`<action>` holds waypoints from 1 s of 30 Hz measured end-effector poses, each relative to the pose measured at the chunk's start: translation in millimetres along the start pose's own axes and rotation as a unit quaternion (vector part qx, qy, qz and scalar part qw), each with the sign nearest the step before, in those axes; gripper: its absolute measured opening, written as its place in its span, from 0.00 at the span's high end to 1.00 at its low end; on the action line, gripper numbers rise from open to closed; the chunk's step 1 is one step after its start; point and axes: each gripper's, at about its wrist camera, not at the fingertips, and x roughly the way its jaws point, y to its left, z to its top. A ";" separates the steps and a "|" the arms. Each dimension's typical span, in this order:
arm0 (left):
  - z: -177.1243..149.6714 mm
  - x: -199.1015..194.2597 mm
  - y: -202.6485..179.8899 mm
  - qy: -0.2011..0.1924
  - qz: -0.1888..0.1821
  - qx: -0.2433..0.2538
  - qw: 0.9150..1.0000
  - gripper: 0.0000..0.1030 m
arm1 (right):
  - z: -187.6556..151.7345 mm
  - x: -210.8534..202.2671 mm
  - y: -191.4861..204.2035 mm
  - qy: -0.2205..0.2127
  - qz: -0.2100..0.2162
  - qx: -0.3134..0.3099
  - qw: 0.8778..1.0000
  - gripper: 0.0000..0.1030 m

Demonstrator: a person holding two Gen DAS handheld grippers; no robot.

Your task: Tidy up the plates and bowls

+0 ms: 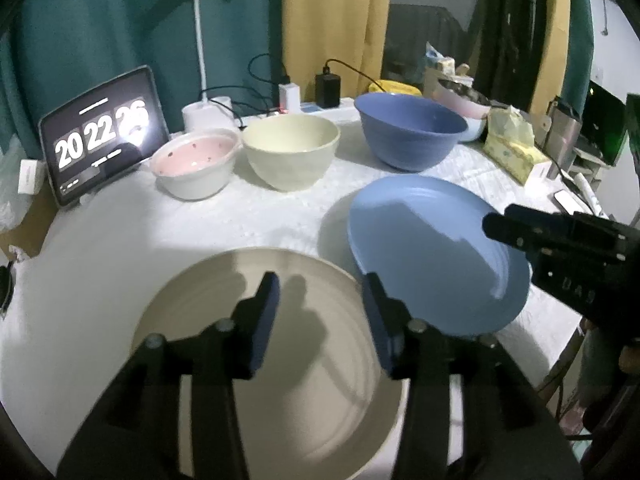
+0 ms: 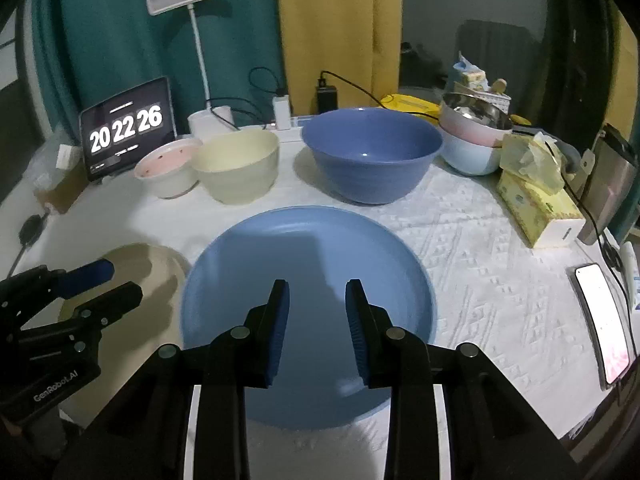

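- Blue plate [image 2: 308,312]: lies flat on the worktop [image 2: 480,240], directly under the right tool [image 2: 317,320], which hovers over the plate's middle with a narrow-to-medium gap and holds nothing.
- Left tool [image 1: 320,320]: also spread and carrying nothing, above the beige plate [image 1: 240,360], which sits just left of the blue one, rims close.
- Handling, my read: both plates look rigid with a smooth glossy surface, likely plastic or melamine, so light but slippery. Shallow raised rim, and that is the only grip point.
- Grasp: pinch the near rim edge, one finger over and one under. The plate lies flush on the cloth, so the lower finger has to wedge in; risk of the plate sliding away instead of lifting.
- A held plate will hang from one edge, so expect droop or rotation in the pads.
- Further out: pink bowl [image 2: 168,168], cream bowl [image 2: 240,168] and blue bowl [image 2: 372,156] stand in a row at the back, upright, unstacked. Deeper walls, easier rim pinch.
- Tissue box [image 2: 536,208] and phone [image 2: 604,320] on the right, clear of the plates.
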 end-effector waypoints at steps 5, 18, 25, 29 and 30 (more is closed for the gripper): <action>-6.5 -10.7 10.8 -0.009 0.006 -0.011 1.000 0.56 | -2.8 -6.6 14.4 -0.003 0.007 -0.010 1.000 0.70; -33.1 -27.8 52.7 -0.011 0.038 -0.043 0.998 0.56 | -14.6 -7.1 60.5 0.008 0.040 -0.038 0.998 0.70; -48.2 -28.8 79.9 -0.006 0.054 -0.067 0.996 0.56 | -20.4 -0.2 82.1 0.022 0.050 -0.055 0.997 0.70; -55.9 -28.6 90.1 -0.005 0.063 -0.074 0.995 0.56 | -23.6 1.2 91.4 0.029 0.053 -0.061 0.996 0.70; -57.7 -28.4 92.6 -0.004 0.064 -0.075 0.995 0.56 | -24.8 2.1 93.4 0.031 0.055 -0.062 0.996 0.70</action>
